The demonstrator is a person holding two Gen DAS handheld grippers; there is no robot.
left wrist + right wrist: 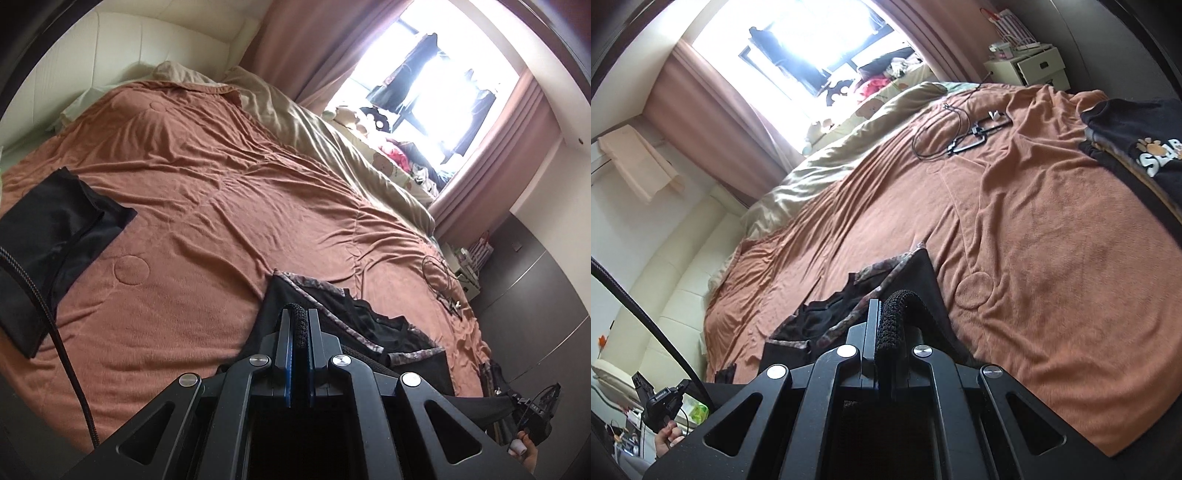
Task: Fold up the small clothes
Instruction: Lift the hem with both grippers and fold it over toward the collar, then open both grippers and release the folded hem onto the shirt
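Both my grippers are clamped on the same black garment point(376, 328), the one with patterned trim, lying on the brown blanket point(207, 206) near the bed's foot edge. Left gripper point(299, 321): jaws pinched nearly together with a strip of black knit edge between them. Right gripper point(886, 314): jaws closed on a thicker roll of that knit edge, which curls over the right-hand finger. The rest of the garment spreads ahead of both tools, rumpled, trim running diagonally; its near part is hidden under the gripper bodies in both views. No real containers in reach; only a white bedside cabinet point(1030, 68) at the far side with small items on top, too small to identify, drawer contents not visible. Folded black clothing point(62, 229) sits at the left edge of the left wrist view, partly cut off by the frame. In the right wrist view another dark piece with a paw-print logo point(1145, 155) lies at the right edge, lettering cut off. A black cable loop with clips point(956, 133) rests on the blanket farther up. A beige duvet point(332, 136) is bunched along the window side. Window point(812, 40) is blown out; items along it are unreadable.
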